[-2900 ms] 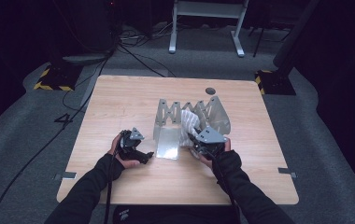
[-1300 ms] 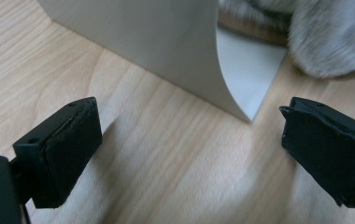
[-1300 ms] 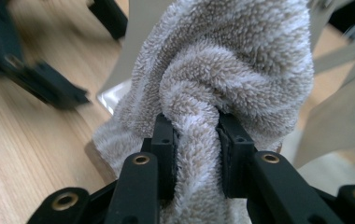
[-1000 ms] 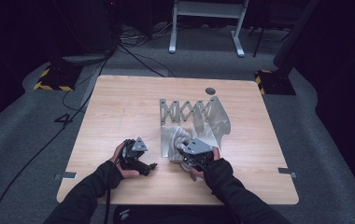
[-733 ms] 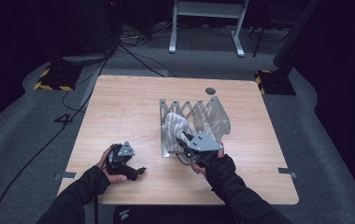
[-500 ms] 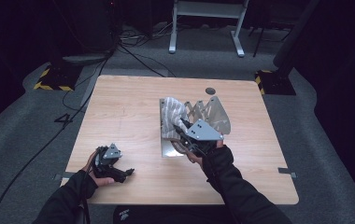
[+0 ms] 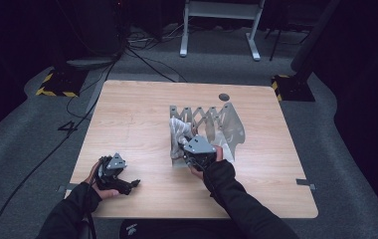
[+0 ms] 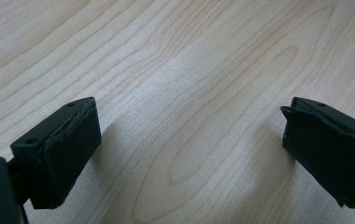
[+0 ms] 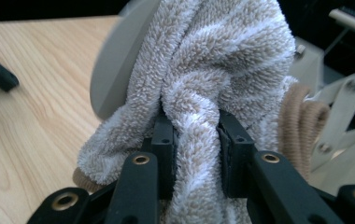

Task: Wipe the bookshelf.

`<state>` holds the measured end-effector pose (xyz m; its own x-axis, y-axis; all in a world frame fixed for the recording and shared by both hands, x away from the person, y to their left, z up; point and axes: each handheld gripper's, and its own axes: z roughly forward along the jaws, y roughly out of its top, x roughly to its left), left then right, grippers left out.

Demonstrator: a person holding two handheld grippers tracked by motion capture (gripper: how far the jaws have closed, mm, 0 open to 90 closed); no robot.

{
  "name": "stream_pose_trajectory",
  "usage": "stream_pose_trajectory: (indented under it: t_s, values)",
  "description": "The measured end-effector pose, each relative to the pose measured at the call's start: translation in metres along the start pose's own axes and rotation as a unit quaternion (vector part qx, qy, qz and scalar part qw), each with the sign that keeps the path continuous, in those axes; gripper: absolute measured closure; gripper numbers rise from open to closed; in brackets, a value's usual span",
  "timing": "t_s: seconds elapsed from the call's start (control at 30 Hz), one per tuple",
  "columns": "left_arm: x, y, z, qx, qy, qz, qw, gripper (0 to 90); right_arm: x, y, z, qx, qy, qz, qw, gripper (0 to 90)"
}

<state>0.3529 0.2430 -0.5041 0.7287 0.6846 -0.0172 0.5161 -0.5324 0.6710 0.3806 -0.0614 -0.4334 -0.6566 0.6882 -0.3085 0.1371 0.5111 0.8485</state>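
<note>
Since the earlier frame, the left gripper [image 7: 133, 183] has been drawn back to the table's [image 7: 137, 114] near left edge, and its jaws are held wide over bare wood. The towel [image 9: 203, 93] is pinched by the right gripper [image 9: 195, 154] and has been lifted against the grey folding rack [image 7: 227, 122].

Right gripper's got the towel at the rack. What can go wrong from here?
1. The right gripper pinches only one bunched fold of the towel; the rest may sag or slip out.
2. The towel presses against the grey folding rack, so its loops might snag and drag the rack.
3. The left gripper is open, away from the rack, which nothing steadies.
</note>
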Motion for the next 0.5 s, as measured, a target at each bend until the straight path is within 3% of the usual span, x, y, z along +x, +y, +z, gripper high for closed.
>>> stream_pose_trajectory:
  t_s: [0.07,0.2,0.37,0.47,0.5]
  values:
    - [0.0,0.0,0.0,0.0,0.001,-0.001,1.0,4.6,0.005,-0.011,0.01,0.021,0.003,-0.004,0.9998,71.9]
    - [0.0,0.0,0.0,0.001,0.0,-0.002,1.0,4.5,0.009,-0.036,0.033,0.065,0.012,0.009,0.9978,71.8]
    - [0.0,0.0,0.0,0.0,0.0,0.0,1.0,4.4,0.006,-0.036,0.036,0.055,-0.001,0.016,0.9984,72.0]
    - [0.0,0.0,0.0,0.0,-0.001,0.0,1.0,4.4,0.002,-0.026,0.03,0.032,-0.025,0.017,0.999,72.1]
    - [0.0,0.0,0.001,0.0,0.0,-0.001,1.0,4.4,-0.001,-0.017,0.024,0.013,-0.038,0.031,0.9987,72.1]
